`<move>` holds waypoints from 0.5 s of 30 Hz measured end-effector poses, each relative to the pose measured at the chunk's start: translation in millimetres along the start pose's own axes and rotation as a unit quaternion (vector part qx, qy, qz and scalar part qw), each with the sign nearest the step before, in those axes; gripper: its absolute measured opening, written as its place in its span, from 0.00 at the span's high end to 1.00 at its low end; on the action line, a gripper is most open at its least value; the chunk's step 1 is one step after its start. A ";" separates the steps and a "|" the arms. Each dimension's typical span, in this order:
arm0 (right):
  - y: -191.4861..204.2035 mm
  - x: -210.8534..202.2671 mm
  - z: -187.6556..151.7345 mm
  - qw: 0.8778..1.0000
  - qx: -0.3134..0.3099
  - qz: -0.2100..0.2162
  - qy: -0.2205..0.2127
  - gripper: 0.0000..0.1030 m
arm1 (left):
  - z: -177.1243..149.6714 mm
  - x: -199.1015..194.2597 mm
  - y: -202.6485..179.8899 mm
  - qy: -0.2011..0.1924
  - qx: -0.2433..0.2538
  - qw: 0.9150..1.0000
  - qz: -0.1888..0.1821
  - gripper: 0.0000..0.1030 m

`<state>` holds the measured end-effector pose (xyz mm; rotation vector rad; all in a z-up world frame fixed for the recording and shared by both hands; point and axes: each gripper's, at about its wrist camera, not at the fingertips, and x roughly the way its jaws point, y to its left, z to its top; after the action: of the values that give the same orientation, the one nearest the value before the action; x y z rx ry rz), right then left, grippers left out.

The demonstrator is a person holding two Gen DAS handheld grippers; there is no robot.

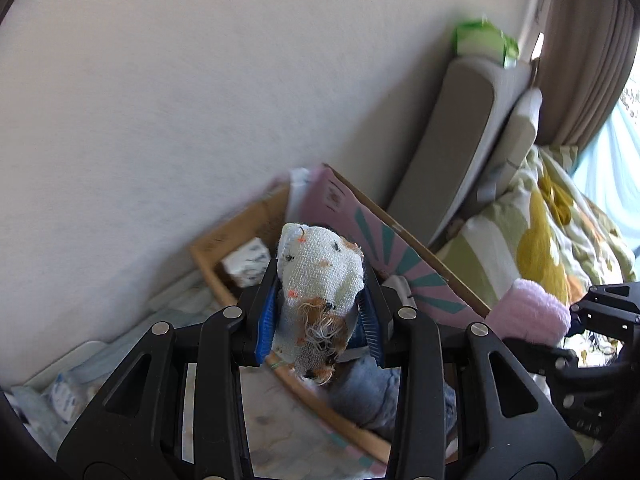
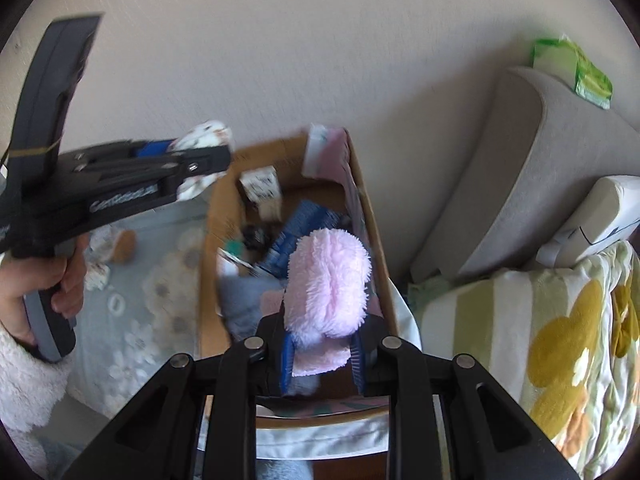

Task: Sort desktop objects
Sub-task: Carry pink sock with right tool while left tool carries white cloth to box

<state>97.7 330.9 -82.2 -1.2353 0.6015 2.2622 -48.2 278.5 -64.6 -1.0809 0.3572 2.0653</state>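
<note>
My left gripper (image 1: 320,320) is shut on a white patterned cloth (image 1: 320,276) with frayed orange-brown threads, and holds it above the open cardboard box (image 1: 212,252). In the right wrist view the left gripper (image 2: 208,160) comes in from the left, over the box's left wall (image 2: 208,240), with the white cloth (image 2: 206,134) sticking out of it. My right gripper (image 2: 322,360) is shut on a fluffy pink cloth (image 2: 328,284) above the box's near right part. That pink cloth (image 1: 528,312) and the right gripper (image 1: 580,320) also show at the right edge of the left wrist view.
Inside the box lie a small white carton (image 2: 260,184), a dark blue packet (image 2: 304,224) and a grey-blue cloth (image 2: 240,308). A grey cushion (image 2: 520,168) with a green pack (image 2: 572,68) on top leans at the wall. A flowered blanket (image 2: 560,340) lies on the right. Small items (image 2: 116,244) sit on the mat.
</note>
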 end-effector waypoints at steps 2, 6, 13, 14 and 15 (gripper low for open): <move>-5.5 9.0 -3.5 1.000 -0.005 -0.002 0.011 0.79 | -1.6 16.9 -4.8 0.009 0.003 1.000 -0.003 0.68; -8.2 26.0 -11.4 0.999 -0.021 -0.008 0.027 0.79 | -4.0 48.7 -13.5 0.030 0.005 1.000 -0.004 0.68; -8.9 40.5 -17.4 0.998 -0.038 -0.023 0.045 0.79 | -8.2 69.3 -20.5 0.044 0.013 0.999 0.000 0.68; -9.4 41.9 -17.4 0.998 -0.037 -0.025 0.046 0.79 | -8.9 71.3 -21.0 0.046 0.014 0.999 0.001 0.67; -9.6 43.2 -17.4 0.998 -0.035 -0.026 0.047 0.79 | -9.3 72.4 -21.1 0.047 0.012 0.999 0.004 0.67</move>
<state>94.3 337.2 -129.2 -1.3810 0.5225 2.2094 -52.6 323.6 -125.5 -1.1666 0.4324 2.0158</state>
